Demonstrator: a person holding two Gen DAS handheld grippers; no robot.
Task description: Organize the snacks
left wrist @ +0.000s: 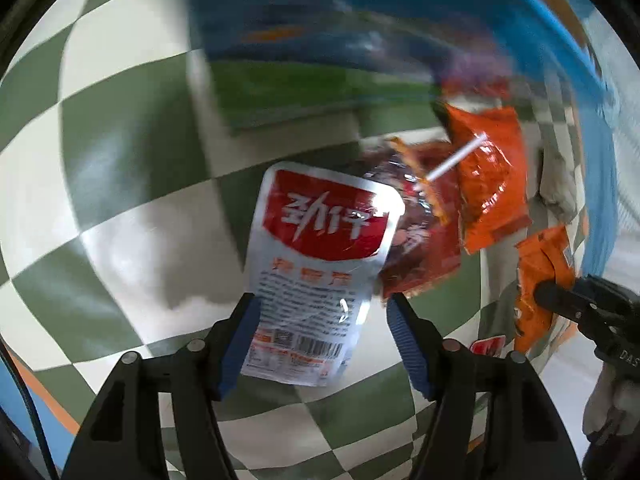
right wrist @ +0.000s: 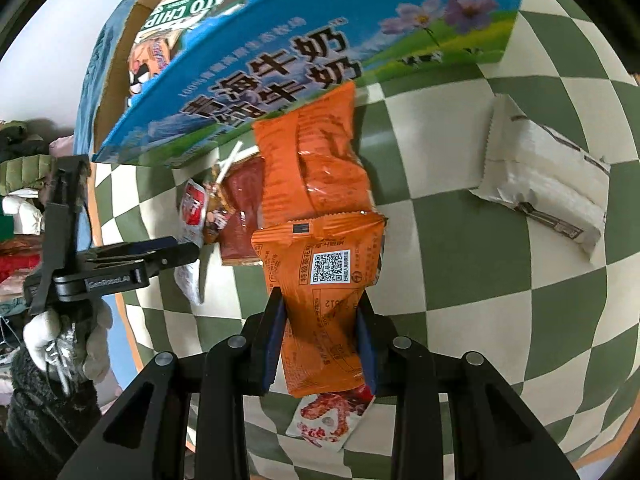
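While the left tool (left wrist: 320,332) is standing released, its blue pads clear of the silver-and-red packet (left wrist: 316,268) lying between them on the checkered surface (left wrist: 120,160), the right tool (right wrist: 320,340) is clenching the lower end of an orange packet (right wrist: 324,292). That orange packet is running lengthwise straight out from the right tool, toward the blue milk carton box (right wrist: 280,40) just beyond it, where a chip bag is already showing inside. A second orange packet (right wrist: 316,156), a dark red packet (right wrist: 244,216) and a lollipop stick (right wrist: 232,160) are lying between the held packet and the box. A white packet (right wrist: 548,184) is lying well apart, on the right tool's side, so the right hand looks nearer to it.
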